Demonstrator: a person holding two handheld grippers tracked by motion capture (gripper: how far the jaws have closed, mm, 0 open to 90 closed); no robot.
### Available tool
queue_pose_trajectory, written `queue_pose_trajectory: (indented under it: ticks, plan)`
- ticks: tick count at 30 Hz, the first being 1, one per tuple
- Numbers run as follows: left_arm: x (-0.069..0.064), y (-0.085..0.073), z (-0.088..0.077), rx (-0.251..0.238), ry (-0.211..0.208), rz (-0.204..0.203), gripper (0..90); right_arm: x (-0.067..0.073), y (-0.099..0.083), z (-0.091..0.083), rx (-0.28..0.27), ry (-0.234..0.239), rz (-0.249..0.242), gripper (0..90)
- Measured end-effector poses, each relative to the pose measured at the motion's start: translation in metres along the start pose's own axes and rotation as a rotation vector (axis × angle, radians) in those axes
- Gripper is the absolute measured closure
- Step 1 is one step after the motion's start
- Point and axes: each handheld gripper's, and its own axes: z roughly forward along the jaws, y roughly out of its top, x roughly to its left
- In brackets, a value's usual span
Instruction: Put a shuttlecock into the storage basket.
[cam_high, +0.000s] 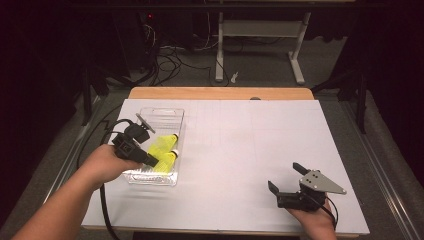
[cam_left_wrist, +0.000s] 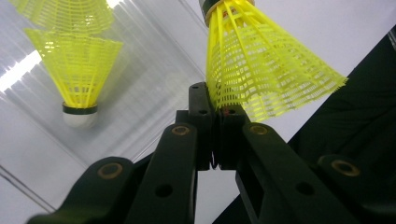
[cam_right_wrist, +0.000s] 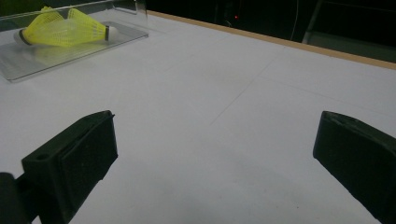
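The left hand-held gripper (cam_high: 151, 161) sits over the near end of the clear plastic tray (cam_high: 152, 178), its jaws pinched tight on the skirt edge of a yellow shuttlecock (cam_left_wrist: 261, 70). A second yellow shuttlecock (cam_left_wrist: 74, 65) lies in the tray just beside it. The right hand-held gripper (cam_high: 286, 177) rests on the white tabletop (cam_high: 240, 150) well apart from the tray, jaws spread wide with nothing between them.
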Motion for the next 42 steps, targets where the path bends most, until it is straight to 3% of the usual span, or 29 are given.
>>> queue_pose_trajectory:
  ticks: [26,42]
  plan:
    - [0.025,-0.005,0.009,-0.033,0.031,-0.118,87.8,0.0,0.0,0.0,0.001,0.001,-0.001,0.3]
    - [0.033,-0.005,0.025,-0.016,0.036,-0.143,87.7,-0.001,0.0,0.0,0.0,-0.001,-0.001,0.3]
